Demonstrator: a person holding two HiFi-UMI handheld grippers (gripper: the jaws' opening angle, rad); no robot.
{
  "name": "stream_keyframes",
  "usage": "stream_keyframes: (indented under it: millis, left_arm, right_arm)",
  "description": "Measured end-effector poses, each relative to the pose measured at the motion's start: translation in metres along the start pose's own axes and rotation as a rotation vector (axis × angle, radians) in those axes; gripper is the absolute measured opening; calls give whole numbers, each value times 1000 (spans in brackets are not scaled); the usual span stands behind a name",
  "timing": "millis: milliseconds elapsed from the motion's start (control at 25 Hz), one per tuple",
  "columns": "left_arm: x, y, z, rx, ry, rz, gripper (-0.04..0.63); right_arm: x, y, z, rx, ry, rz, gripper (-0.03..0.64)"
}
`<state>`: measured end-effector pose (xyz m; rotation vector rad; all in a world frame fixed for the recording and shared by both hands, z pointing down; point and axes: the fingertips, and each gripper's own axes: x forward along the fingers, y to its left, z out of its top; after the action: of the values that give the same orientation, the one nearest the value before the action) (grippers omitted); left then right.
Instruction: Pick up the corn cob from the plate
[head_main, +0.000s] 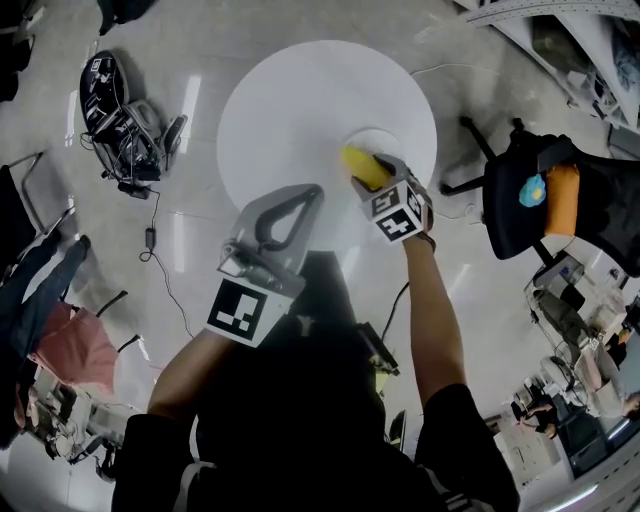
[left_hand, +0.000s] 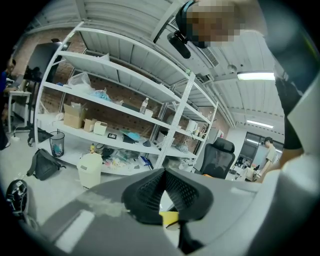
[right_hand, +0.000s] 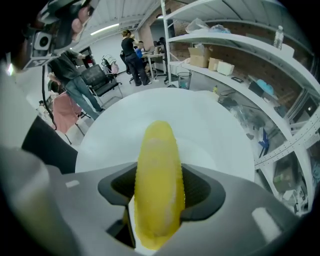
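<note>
Between the black ribbed pads (right_hand: 202, 189) of the right tool (head_main: 388, 190) sits the yellow tapered corn cob (right_hand: 156, 165), lengthwise along the jaws, which stand wide and meet it on both flanks at mid-length. The cob is probably light and stiff. Its kernel rows give the pads some tooth, but its round section could roll or slip endwise, so the thick middle is the sound place to hold it. Whether it has left the small white round plate (head_main: 378, 136) cannot be told. The plate sits toward the right side of the round white tabletop (head_main: 290, 110), not far from the rim. The left tool (head_main: 300, 200), tips together and empty, hovers beside it over bare surface. The space above is open. Beyond the rim lie the pale polished floor (head_main: 200, 300), a black office chair (head_main: 520, 200) and white metal shelving (right_hand: 280, 65), all well apart.
</note>
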<state>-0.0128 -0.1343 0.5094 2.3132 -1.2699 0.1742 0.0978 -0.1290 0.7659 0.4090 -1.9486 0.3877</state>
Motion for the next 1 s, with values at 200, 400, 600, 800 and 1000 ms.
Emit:
stream_keyframes:
  millis: [200, 400, 600, 800, 1000]
  left_arm:
    - [-7, -4, 6, -3, -8, 1, 3]
    - [-16, -10, 14, 1, -29, -1, 3]
    - [-28, -18, 24, 10, -46, -6, 3]
    - [-43, -23, 34, 10, -67, -3, 3]
    - [-62, -32, 41, 20, -87, -1, 3]
  right_arm:
    - [-15, 0, 6, 76, -49, -19, 262]
    - [-36, 4, 14, 132, -101, -50, 262]
    - [-61, 7, 27, 206, -172, -83, 262]
    - [-85, 12, 39, 283, -239, -108, 262]
    - [-110, 22, 45, 349, -311, -134, 262]
